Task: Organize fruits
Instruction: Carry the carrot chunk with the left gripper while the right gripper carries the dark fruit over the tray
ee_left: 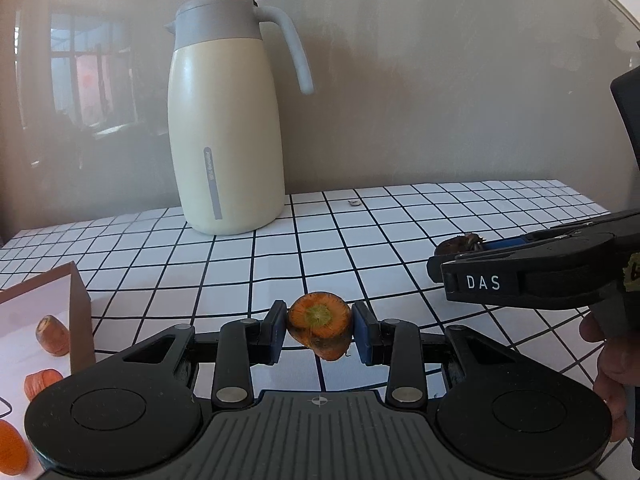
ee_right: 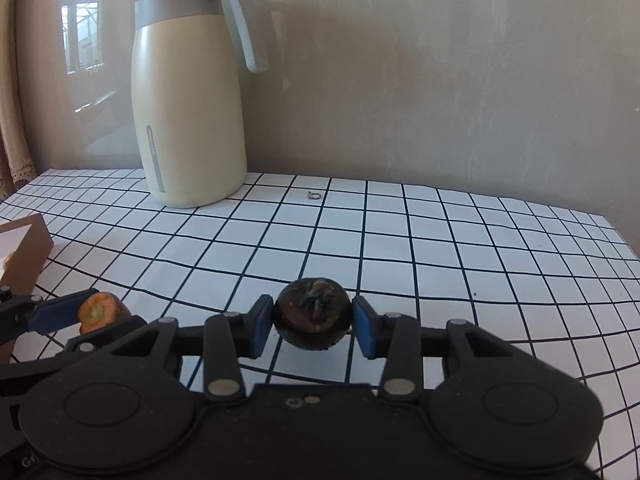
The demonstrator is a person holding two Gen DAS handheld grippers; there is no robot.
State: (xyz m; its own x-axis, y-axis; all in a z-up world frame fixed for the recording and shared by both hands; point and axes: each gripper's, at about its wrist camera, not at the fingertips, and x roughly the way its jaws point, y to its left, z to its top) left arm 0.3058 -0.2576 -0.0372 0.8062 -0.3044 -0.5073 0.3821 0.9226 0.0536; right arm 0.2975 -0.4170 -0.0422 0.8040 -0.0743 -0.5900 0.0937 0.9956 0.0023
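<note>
Pinching a carrot chunk (ee_left: 319, 328) in the left gripper (ee_left: 319, 334) and a dark round fruit (ee_right: 313, 318) in the right gripper (ee_right: 313, 322), both in front of the cream jug (ee_left: 226, 120).

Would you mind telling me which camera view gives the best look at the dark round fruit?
The right wrist view shows it best: the dark round fruit sits centred between the right gripper pads, stem end facing the camera. In the left wrist view only a sliver of it peeks out behind that gripper.

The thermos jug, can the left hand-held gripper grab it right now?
Probably not: the left hand-held gripper is already shut on a carrot piece, though the checkered table before the thermos jug looks free.
</note>
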